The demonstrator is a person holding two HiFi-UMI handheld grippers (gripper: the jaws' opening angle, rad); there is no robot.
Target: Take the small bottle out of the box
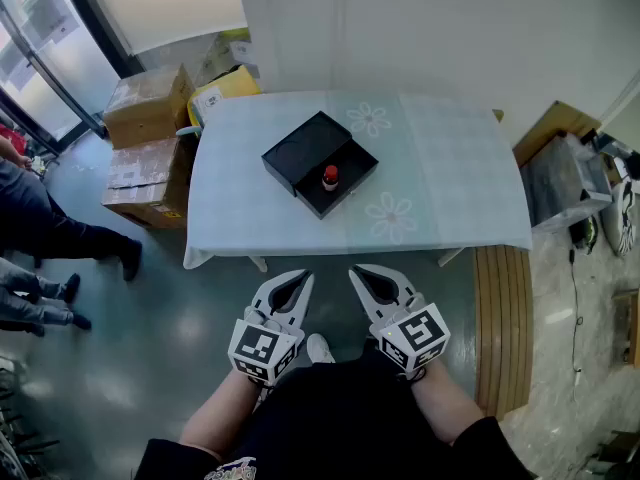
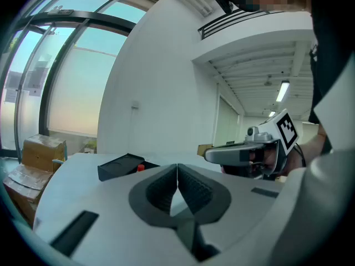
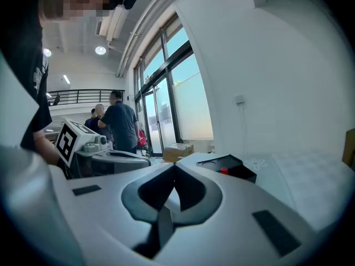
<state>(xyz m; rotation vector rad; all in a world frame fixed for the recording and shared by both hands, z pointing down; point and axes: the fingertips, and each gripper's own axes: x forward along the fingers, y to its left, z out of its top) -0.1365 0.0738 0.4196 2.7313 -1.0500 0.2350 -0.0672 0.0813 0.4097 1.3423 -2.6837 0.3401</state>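
An open black box (image 1: pixel 318 162) lies on the white table (image 1: pixel 450 178), its lid leaning at the left. A small bottle with a red cap (image 1: pixel 329 177) stands inside it; the cap also shows in the left gripper view (image 2: pixel 141 167) and the right gripper view (image 3: pixel 223 170). My left gripper (image 1: pixel 305 279) and right gripper (image 1: pixel 355 272) hover side by side in front of the table's near edge, well short of the box. Both have their jaws shut with nothing between them.
Cardboard boxes (image 1: pixel 148 103) are stacked on the floor left of the table. People stand at the far left (image 1: pixel 40 228). A wooden slatted board (image 1: pixel 500 318) lies on the floor at the right, with bags (image 1: pixel 565 183) beyond it. A white wall rises behind the table.
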